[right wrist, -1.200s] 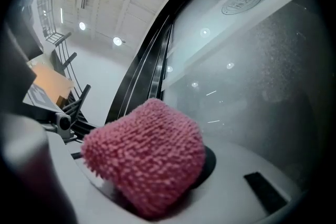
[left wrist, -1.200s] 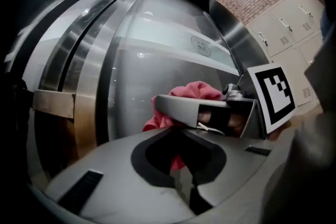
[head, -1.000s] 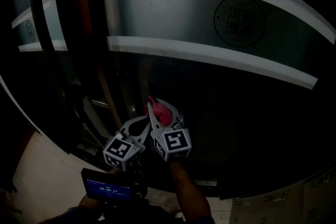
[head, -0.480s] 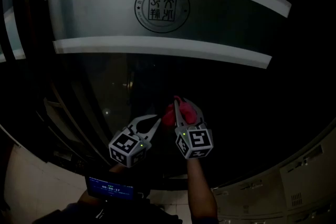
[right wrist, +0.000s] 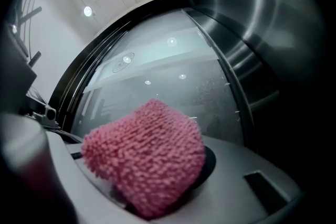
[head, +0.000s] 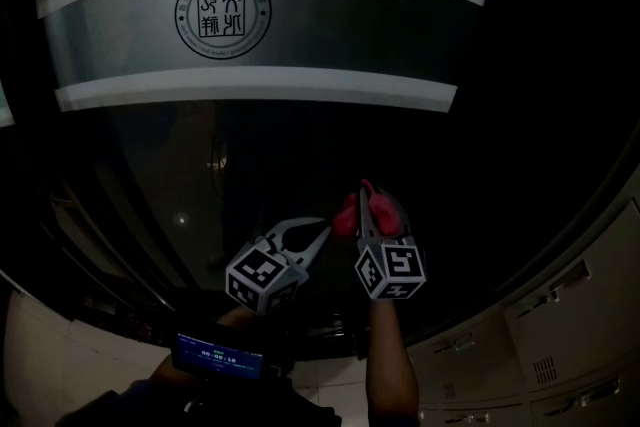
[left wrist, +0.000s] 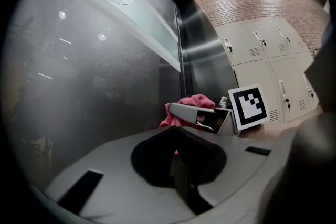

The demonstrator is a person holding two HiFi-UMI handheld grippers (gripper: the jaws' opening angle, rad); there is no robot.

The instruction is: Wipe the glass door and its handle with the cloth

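The dark glass door [head: 300, 145] fills the head view, with a frosted band [head: 340, 20] and a round seal [head: 222, 12] across its top. My right gripper [head: 370, 203] is shut on a pink cloth [head: 347, 215] and holds it against the lower glass. The right gripper view shows that fluffy cloth [right wrist: 147, 157] bunched between the jaws, right at the glass [right wrist: 173, 76]. Just left of it, my left gripper [head: 318, 232] is shut and holds nothing. From the left gripper view, the cloth [left wrist: 191, 104] and the right gripper [left wrist: 195, 114] lie just ahead. No door handle is in view.
Pale metal lockers [head: 560, 315] stand right of the door, also seen past the steel door frame [left wrist: 202, 60] as lockers [left wrist: 268, 55]. Light floor tiles [head: 40, 355] show at the lower left. A small lit screen [head: 220, 355] sits near the person's body.
Both grippers have travelled to the right along the glass with the cloth. The round seal has slid from the right to the left of the picture, and the lockers have come into view.
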